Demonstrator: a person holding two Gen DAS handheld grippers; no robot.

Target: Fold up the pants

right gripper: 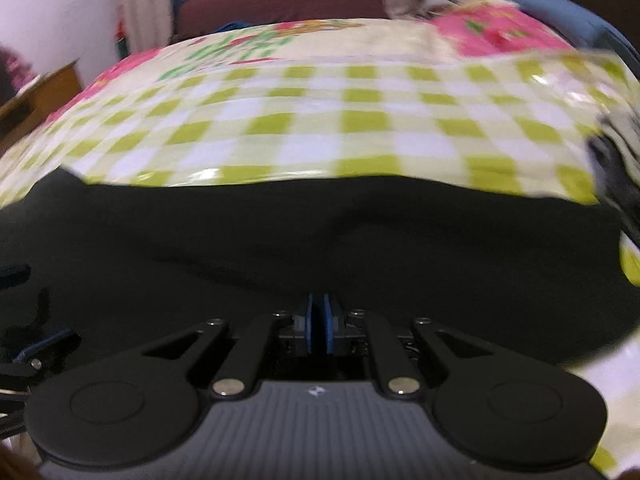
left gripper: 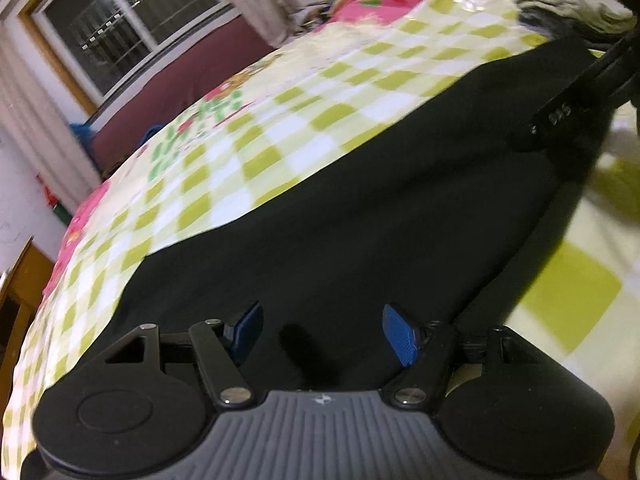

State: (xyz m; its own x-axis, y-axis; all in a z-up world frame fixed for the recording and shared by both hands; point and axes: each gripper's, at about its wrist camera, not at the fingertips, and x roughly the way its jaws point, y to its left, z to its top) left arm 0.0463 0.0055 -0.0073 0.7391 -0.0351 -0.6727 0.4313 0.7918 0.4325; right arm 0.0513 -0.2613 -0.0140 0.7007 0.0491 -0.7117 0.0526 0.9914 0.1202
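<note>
Black pants (left gripper: pixel 360 208) lie spread flat across a bed with a green and white checked sheet (left gripper: pixel 280 120). My left gripper (left gripper: pixel 324 328) hovers just over the near edge of the pants, its blue pads wide apart with nothing gripped, so it is open. In the left wrist view, my right gripper (left gripper: pixel 560 120) shows as a dark blur over the far right end of the pants. In the right wrist view, the right gripper (right gripper: pixel 319 326) is shut above the pants (right gripper: pixel 320 240), blue pads almost touching, no fabric seen between them. The left gripper (right gripper: pixel 28 308) peeks in at the left edge.
A heap of grey and white clothes (left gripper: pixel 572 4) sits at the bed's right side. A maroon padded board (right gripper: pixel 280 0) stands behind the bed, below a window (left gripper: pixel 120 20). Wooden furniture (left gripper: pixel 20 280) stands off the left edge. Blue fabric (right gripper: pixel 568 4) lies at the far right corner.
</note>
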